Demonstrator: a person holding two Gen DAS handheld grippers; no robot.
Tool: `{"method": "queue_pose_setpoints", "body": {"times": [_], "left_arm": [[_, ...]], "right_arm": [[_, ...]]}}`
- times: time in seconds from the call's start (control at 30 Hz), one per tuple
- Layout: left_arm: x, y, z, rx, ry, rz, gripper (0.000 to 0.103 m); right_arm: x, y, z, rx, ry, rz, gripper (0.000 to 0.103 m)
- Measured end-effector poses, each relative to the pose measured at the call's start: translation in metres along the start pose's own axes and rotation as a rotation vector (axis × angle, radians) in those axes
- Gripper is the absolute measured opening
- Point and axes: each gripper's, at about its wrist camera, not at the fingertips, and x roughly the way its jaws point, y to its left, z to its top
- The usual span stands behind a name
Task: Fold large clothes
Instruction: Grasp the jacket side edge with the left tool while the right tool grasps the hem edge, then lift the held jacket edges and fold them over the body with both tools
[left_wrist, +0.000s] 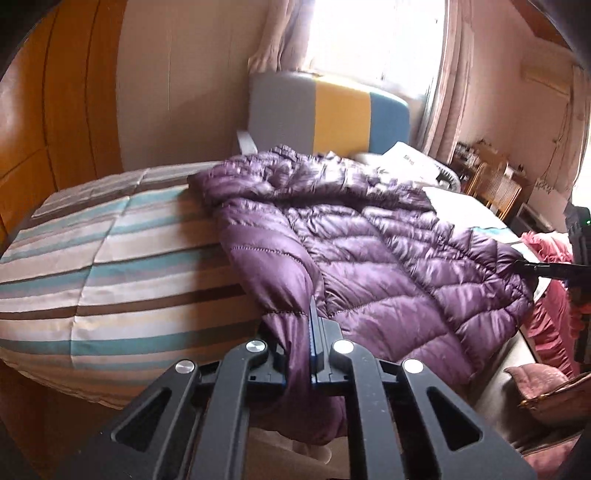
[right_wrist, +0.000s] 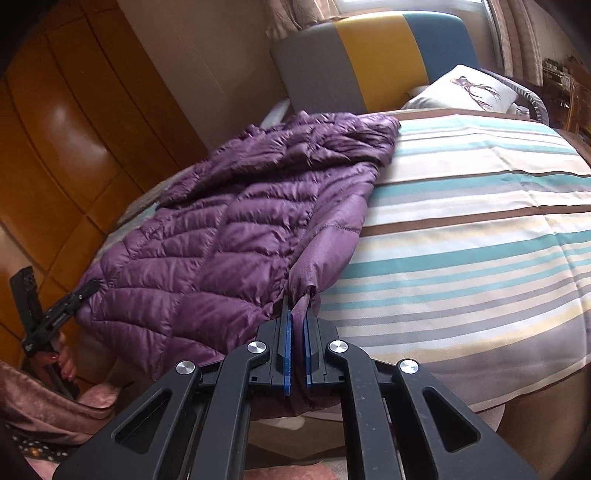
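Note:
A purple quilted down jacket (left_wrist: 369, 258) lies spread across the striped bed cover (left_wrist: 110, 258), with its hood toward the headboard. In the left wrist view my left gripper (left_wrist: 309, 317) is shut on the jacket's near corner, and fabric bunches between the blue pads. My right gripper (left_wrist: 526, 266) pinches the opposite corner at the far right edge. In the right wrist view the right gripper (right_wrist: 298, 308) is shut on a fold of the jacket (right_wrist: 229, 236) hem. The left gripper (right_wrist: 88, 287) grips the far corner there, held by a hand (right_wrist: 61, 360).
A grey, yellow and blue headboard (left_wrist: 332, 118) stands at the bed's far end, with a white pillow (right_wrist: 469, 92) beside it. A wooden wardrobe (right_wrist: 55, 147) lines one side. Pink clothes (left_wrist: 546, 302) lie heaped off the bed's edge.

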Motion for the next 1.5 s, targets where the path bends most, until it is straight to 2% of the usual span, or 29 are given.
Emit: {"method": "queue_pose_setpoints", "body": {"times": [0.13, 0.4, 0.47, 0.6, 0.73, 0.8, 1.03, 1.27, 1.5], "left_arm": [[-0.019, 0.0, 0.005, -0.006, -0.051, -0.021, 0.006], [-0.06, 0.004, 0.013, -0.048, -0.143, -0.122, 0.006], [-0.068, 0.006, 0.016, -0.06, -0.162, -0.144, 0.006], [-0.063, 0.022, 0.029, -0.086, -0.169, -0.132, 0.006], [-0.042, 0.037, 0.047, -0.1, -0.139, -0.096, 0.006], [-0.031, 0.039, 0.054, -0.101, -0.13, -0.082, 0.007], [0.012, 0.048, 0.082, -0.12, -0.119, -0.053, 0.007], [0.056, 0.056, 0.108, -0.164, -0.099, -0.037, 0.007], [0.109, 0.065, 0.13, -0.196, -0.051, 0.004, 0.008]], "right_arm": [[-0.013, 0.0, 0.009, 0.032, -0.028, 0.078, 0.004], [-0.038, -0.002, 0.029, 0.078, -0.11, 0.266, 0.004], [-0.041, -0.004, 0.038, 0.083, -0.137, 0.291, 0.004], [-0.035, -0.02, 0.061, 0.135, -0.159, 0.277, 0.004], [-0.021, -0.038, 0.083, 0.19, -0.176, 0.248, 0.004], [-0.01, -0.045, 0.099, 0.216, -0.18, 0.261, 0.004], [0.022, -0.041, 0.138, 0.195, -0.233, 0.229, 0.004], [0.055, -0.05, 0.165, 0.232, -0.226, 0.206, 0.004], [0.097, -0.062, 0.191, 0.273, -0.207, 0.124, 0.004]]}}
